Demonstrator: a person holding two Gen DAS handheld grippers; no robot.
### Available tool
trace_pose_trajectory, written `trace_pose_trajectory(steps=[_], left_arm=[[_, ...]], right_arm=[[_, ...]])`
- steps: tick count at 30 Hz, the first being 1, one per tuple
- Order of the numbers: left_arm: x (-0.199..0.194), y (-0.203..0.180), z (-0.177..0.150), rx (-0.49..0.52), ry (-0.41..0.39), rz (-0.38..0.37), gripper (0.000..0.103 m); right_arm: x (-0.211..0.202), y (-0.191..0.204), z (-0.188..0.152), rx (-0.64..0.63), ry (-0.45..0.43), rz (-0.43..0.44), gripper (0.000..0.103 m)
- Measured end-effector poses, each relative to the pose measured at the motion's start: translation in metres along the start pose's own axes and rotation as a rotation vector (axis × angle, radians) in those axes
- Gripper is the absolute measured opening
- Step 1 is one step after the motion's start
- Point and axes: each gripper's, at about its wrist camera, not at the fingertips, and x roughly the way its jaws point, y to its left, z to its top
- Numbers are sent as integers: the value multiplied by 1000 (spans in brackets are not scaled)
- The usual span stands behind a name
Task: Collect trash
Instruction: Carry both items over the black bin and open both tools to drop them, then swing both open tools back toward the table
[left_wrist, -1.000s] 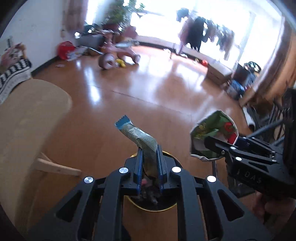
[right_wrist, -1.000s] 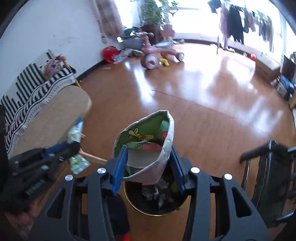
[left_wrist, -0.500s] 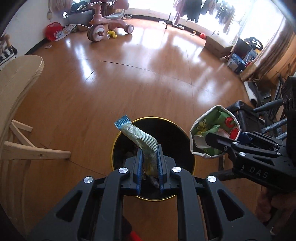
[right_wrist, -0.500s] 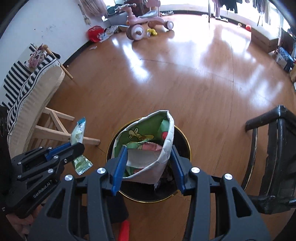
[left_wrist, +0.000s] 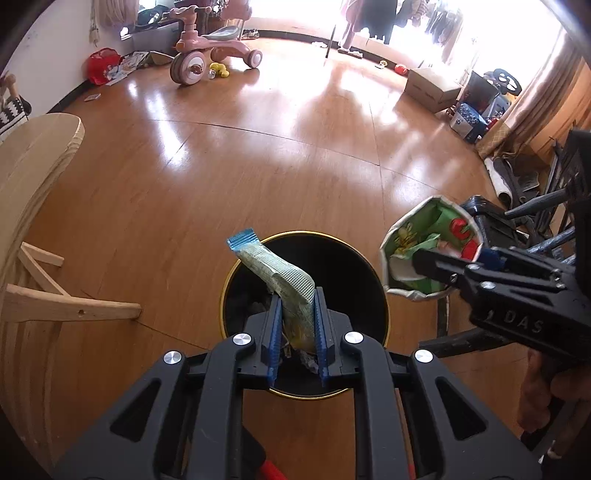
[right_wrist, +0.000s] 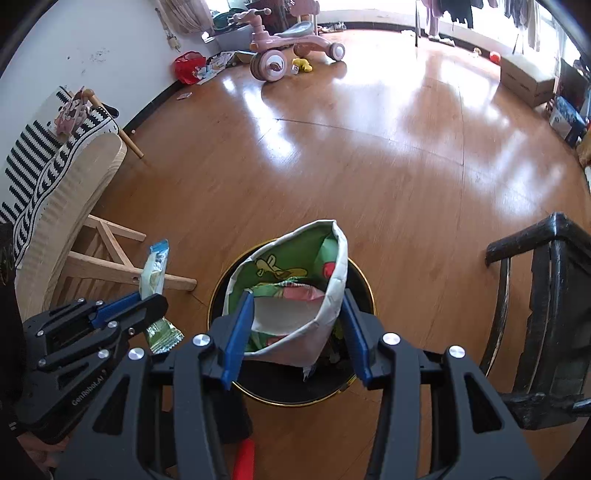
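Note:
A black round trash bin with a gold rim (left_wrist: 229, 288) (right_wrist: 364, 284) stands on the wooden floor with trash inside. My left gripper (left_wrist: 295, 295) is shut on a pale green snack wrapper with a blue end (left_wrist: 273, 269) and holds it above the bin. The wrapper also shows in the right wrist view (right_wrist: 153, 273), left of the bin. My right gripper (right_wrist: 295, 299) is shut on a green and white snack bag (right_wrist: 295, 280) above the bin. That bag shows in the left wrist view (left_wrist: 428, 251), right of the bin.
A light wooden stool (left_wrist: 33, 229) (right_wrist: 74, 206) stands left of the bin. A black metal chair frame (right_wrist: 546, 306) stands to the right. A pink ride-on toy (left_wrist: 210, 51), boxes (left_wrist: 432, 88) and clutter line the far walls.
Both grippers have tilted down and moved over the bin, which now shows fully below them. Each still holds its piece of trash.

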Motion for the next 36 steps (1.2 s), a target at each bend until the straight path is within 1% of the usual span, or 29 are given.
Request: trace_pose_trajectory(steps=[1,2,3,4,5,7,9,11,13,14,15,16,17,18,19,20,21,22,23,24,25,26,27,29,30,31,33,35,36], left_arm=[[0,0,-1,0,0,-1,20],[-1,0,-1,1,1,-2,36],[-1,0,-2,0,1,-2,48],[-3,0,-2,-2,-3,1,67],[-4,-1,-2,-3,-10,8,71],[-7,-2,-4,10,-13,22,71],[-11,1,-6,2,-8,34,73],[-19,6,-4,-13,-11,45,77],[-37,19,-1,-48,-41,72,78],[-46,25,1,-72,-59,91,80],[-66,39,2,-124,-97,140,82],[-80,51,2,-158,-122,170,83],[-99,67,1,-199,-147,198,84],[-125,91,-3,-255,-178,232,85],[-143,107,-7,-289,-199,253,87],[-165,126,-13,-329,-230,279,90],[-198,155,-25,-385,-279,314,91],[-223,177,-36,-424,-316,345,94],[-241,192,-45,-447,-340,374,96],[-269,217,-64,-482,-368,435,96],[-289,236,-79,-504,-381,493,96],[-303,249,-90,-520,-387,537,96],[-319,265,-107,-540,-394,589,96],[-354,300,-147,-606,-393,719,96],[-368,314,-166,-648,-397,759,96],[-379,327,-183,-685,-404,773,96],[-396,348,-213,-743,-409,792,96],[-404,366,-236,-772,-406,827,96],[-407,374,-249,-783,-407,848,96]], right_arm=[[-2,1,1,-3,-6,-3,52],[-4,0,1,0,-7,-1,63],[-6,0,1,10,-13,1,67],[-9,-1,1,17,-23,1,69],[-12,-1,1,18,-29,0,69],[-18,-1,1,18,-38,-6,69],[-28,0,3,22,-56,-8,69],[-39,3,8,23,-79,-13,72],[-53,9,16,12,-109,-13,74],[-64,18,23,-3,-135,-8,77],[-71,26,28,-17,-155,0,79],[-81,40,34,-42,-182,10,83],[-89,57,41,-71,-208,21,87],[-95,71,46,-92,-223,31,87],[-100,90,51,-119,-236,51,88],[-105,120,56,-161,-245,87,90],[-108,142,58,-191,-248,111,91],[-111,173,59,-231,-251,141,92],[-113,195,59,-262,-254,162,93],[-118,231,56,-316,-262,199,94],[-123,268,51,-374,-270,237,96],[-126,293,46,-413,-275,263,96],[-128,326,38,-462,-278,300,96],[-126,397,19,-558,-261,391,96],[-123,419,12,-586,-253,411,96],[-116,449,2,-621,-235,429,96],[-104,497,-15,-676,-191,471,96],[-92,539,-33,-719,-163,499,96],[-89,552,-37,-728,-157,507,96]])
